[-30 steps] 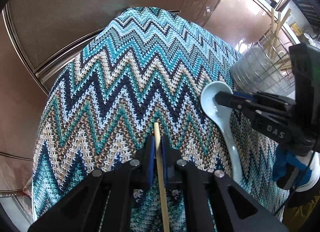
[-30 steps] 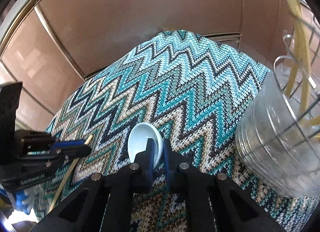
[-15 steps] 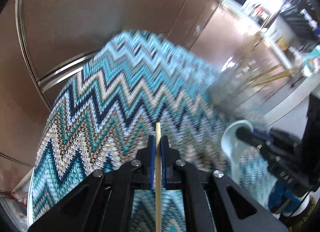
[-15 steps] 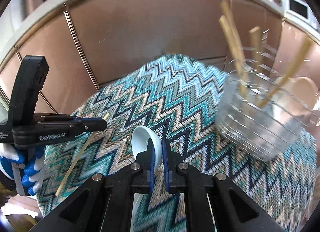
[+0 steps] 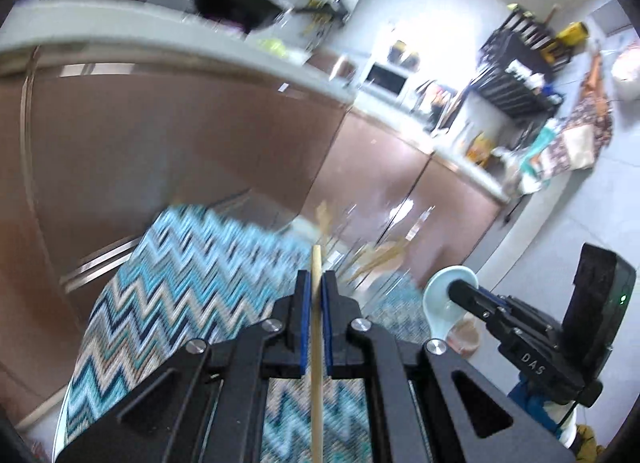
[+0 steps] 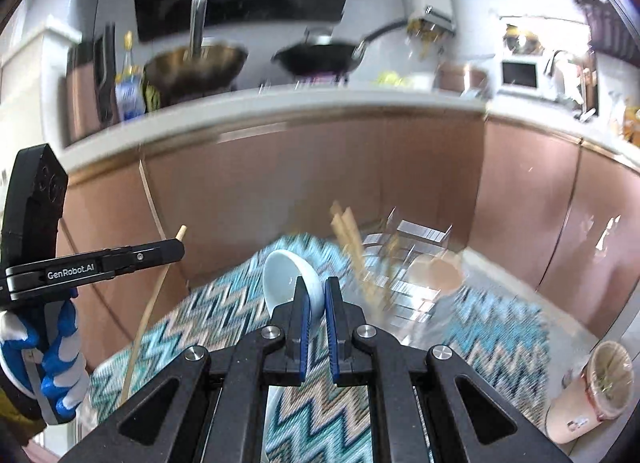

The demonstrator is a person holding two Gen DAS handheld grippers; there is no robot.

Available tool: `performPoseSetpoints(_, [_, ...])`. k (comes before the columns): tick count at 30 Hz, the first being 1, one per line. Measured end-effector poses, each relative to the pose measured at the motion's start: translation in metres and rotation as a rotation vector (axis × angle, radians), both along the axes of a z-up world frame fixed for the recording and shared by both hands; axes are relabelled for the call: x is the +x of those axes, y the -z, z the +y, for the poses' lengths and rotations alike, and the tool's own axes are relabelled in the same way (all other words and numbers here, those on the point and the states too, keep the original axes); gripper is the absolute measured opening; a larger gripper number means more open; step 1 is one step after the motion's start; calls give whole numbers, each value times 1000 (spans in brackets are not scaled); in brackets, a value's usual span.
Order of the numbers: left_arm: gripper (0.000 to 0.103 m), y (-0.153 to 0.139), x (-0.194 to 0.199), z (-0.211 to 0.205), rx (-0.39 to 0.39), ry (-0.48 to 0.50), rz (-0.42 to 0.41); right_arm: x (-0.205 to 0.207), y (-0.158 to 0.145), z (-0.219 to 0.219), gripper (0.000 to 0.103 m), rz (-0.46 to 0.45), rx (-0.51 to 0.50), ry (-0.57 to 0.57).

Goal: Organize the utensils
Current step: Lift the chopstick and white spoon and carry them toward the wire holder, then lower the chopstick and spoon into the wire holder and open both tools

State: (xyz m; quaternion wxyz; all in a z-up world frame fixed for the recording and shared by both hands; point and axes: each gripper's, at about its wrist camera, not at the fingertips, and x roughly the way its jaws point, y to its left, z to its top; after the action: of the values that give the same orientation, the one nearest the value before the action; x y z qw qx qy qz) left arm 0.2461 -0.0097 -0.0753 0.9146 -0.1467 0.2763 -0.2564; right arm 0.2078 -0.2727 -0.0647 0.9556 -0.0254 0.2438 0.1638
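Table [image 6: 504, 339] under zigzag cloth [image 5: 168, 295], teal and tan, blurred. Wire utensil holder [image 6: 412, 263] stood at 1 o'clock of the right tool, wooden sticks leaning in it. Left tool [image 5: 316, 295], in blue-gloved hand [image 6: 60, 367], was clamped tight on a single chopstick [image 5: 317, 363], its tip poking past the pads. Right tool [image 6: 316, 303] pinched the pale blue spoon [image 6: 288, 279] at its neck, bowl forward, clear of the cloth. Pink cup [image 6: 592, 395] at 4 o'clock.

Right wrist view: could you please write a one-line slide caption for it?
Right gripper pinches a pale blue spoon above the zigzag cloth; left gripper holds a chopstick.
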Motion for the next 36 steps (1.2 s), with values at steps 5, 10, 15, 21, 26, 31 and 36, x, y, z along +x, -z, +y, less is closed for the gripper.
performPoseSetpoints(5, [5,-49,19,-28,-73,21,-105,9,-39,-18,7,-124,26,59])
performPoseSetpoints(10, [5,-82,52,-56,-146,-14,-209,39,-64,-25,7,-254,56,104])
performPoseSetpoints(15, [5,-83,87,-81,-186,-104,-306,82,-57,-38,7,-321,77,154])
performPoseSetpoints(21, [5,-57,129,-101,-202,-197,-339,125,-27,-51,7,-297,108,169])
performPoseSetpoints(26, [5,-29,151,-113,-179,-260,-358,137,-5,-51,7,-296,91,173])
performPoseSetpoints(31, [5,-8,153,-123,-166,-303,-411,138,14,-43,7,-320,33,188])
performPoseSetpoints(36, [5,8,140,-124,-140,-338,-474,135,31,-41,8,-317,3,187])
